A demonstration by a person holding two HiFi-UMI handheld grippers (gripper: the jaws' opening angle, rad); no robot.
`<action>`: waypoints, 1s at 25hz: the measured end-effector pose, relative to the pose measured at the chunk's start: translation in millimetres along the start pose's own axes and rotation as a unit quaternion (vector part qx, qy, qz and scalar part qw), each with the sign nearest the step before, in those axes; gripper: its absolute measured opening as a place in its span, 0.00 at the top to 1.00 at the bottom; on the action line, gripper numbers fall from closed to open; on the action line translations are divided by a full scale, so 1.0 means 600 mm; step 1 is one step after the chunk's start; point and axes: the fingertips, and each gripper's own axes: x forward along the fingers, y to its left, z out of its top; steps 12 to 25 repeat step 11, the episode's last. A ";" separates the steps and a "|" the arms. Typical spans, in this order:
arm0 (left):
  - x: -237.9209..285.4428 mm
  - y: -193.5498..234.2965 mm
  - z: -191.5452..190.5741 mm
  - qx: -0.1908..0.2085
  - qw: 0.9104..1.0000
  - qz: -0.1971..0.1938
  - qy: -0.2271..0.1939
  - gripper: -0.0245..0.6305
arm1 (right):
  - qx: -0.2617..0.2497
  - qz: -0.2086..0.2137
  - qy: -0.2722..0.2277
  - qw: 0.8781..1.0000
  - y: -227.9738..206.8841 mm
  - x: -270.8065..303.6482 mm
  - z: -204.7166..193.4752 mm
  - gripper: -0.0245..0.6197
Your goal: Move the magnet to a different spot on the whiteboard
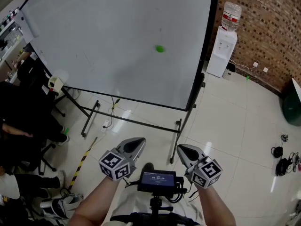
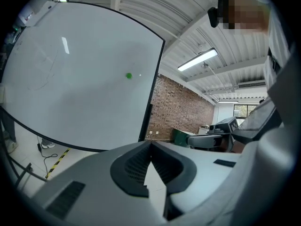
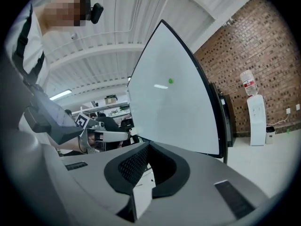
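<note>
Green magnet (image 1: pixel 160 48) clings to the whiteboard (image 1: pixel 94 32), right of centre; too small to tell its shape. Left gripper (image 1: pixel 137 143) and right gripper (image 1: pixel 182 149) are held low, well apart from the board, jaws together and empty. Probably the approach has not begun.

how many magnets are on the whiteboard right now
1. A single green magnet sits on the whiteboard, right of its middle. The board's top edge is cut off in the head view, so another one there could be hidden.
</note>
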 end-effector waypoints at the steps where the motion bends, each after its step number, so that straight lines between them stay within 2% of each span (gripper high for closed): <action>1: -0.005 -0.010 -0.004 0.000 1.000 0.001 -0.001 0.92 | -0.002 0.002 -0.001 1.000 0.003 -0.008 0.001 0.92; 5: -0.019 -0.058 -0.027 0.000 1.000 0.004 -0.007 0.92 | -0.018 0.009 -0.002 1.000 0.022 -0.049 -0.004 0.92; 11: -0.037 -0.056 -0.036 0.001 1.000 0.009 -0.015 0.92 | -0.090 0.017 0.012 0.996 0.055 -0.047 -0.011 0.92; 25: -0.037 -0.056 -0.036 0.001 1.000 0.009 -0.015 0.92 | -0.090 0.017 0.012 0.996 0.055 -0.047 -0.011 0.92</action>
